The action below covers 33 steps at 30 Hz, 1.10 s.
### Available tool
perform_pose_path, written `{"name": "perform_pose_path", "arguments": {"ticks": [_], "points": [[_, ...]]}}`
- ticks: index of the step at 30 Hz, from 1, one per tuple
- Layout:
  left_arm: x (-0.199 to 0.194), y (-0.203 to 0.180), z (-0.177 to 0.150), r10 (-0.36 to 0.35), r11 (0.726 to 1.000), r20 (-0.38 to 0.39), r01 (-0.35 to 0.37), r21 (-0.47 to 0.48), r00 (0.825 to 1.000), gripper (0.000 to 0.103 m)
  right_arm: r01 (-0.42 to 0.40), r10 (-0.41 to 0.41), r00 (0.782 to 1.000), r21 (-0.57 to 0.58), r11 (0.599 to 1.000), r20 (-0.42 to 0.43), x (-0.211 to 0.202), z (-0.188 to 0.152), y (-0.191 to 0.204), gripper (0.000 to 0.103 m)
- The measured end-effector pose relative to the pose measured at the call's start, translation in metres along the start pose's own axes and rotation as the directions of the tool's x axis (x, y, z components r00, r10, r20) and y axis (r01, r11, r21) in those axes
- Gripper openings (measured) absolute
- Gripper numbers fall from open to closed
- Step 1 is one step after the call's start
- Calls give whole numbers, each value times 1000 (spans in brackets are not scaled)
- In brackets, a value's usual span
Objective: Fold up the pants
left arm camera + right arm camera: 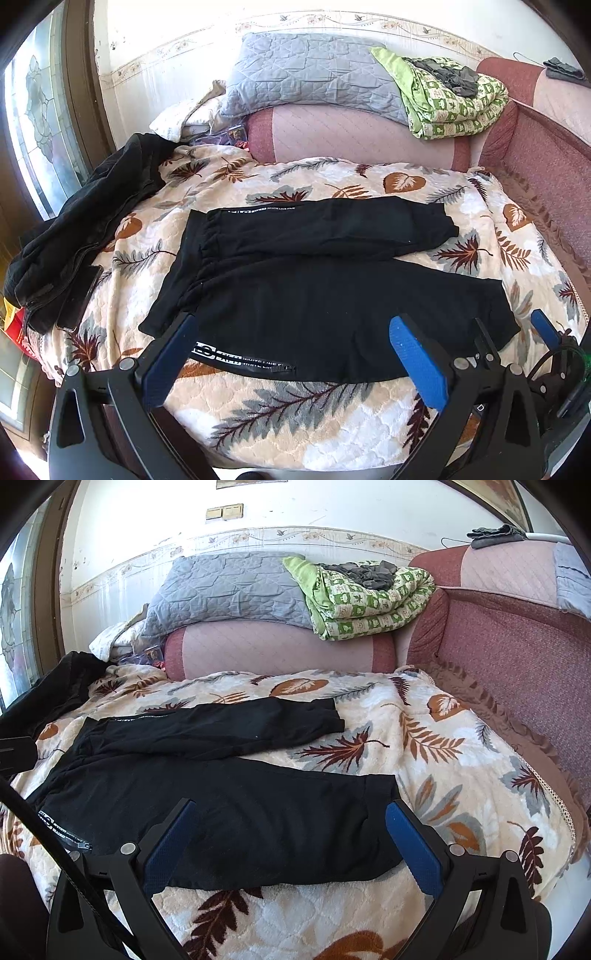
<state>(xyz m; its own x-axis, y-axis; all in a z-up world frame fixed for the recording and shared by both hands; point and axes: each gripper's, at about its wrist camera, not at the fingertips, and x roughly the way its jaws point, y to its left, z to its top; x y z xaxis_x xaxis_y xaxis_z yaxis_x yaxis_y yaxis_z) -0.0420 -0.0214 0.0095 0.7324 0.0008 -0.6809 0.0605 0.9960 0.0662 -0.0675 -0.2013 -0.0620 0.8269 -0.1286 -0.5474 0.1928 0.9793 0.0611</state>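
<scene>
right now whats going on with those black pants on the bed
The black pants lie spread flat on the leaf-print blanket, waistband to the left, legs apart. A person holds a tool in each hand: the left tool and right tool are both open, poised over the near leg and gripping nothing. No fold is made yet.

The white lettering [242, 360] on the black pants [314, 295] is too small to read. The left claw [291, 354] hides part of their near hem. A dark jacket [55, 686] is cut off at the right wrist view's edge.
</scene>
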Motion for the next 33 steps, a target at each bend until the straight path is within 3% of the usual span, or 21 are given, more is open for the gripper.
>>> {"name": "perform_pose_path", "arguments": {"ticks": [8,16,21,29,33], "points": [[-17,-2,-4,-15,1000,20,15,7,1000,103,-5,5,1000,-2,1000,13,-15,-1,1,103],[-29,11,-15,-74,997,25,75,-32,997,103,5,-4,999,-22,1000,36,-40,-3,3,103],[-40,24,-15,-106,992,74,111,-67,992,103,-5,8,999,-64,998,49,-53,2,13,103],[-46,38,11,-48,995,157,62,-83,986,103,-57,63,996,-93,994,66,-51,19,28,103],[-33,40,21,-47,996,145,57,-66,988,103,-75,79,996,-79,994,51,-34,30,26,103]]}}
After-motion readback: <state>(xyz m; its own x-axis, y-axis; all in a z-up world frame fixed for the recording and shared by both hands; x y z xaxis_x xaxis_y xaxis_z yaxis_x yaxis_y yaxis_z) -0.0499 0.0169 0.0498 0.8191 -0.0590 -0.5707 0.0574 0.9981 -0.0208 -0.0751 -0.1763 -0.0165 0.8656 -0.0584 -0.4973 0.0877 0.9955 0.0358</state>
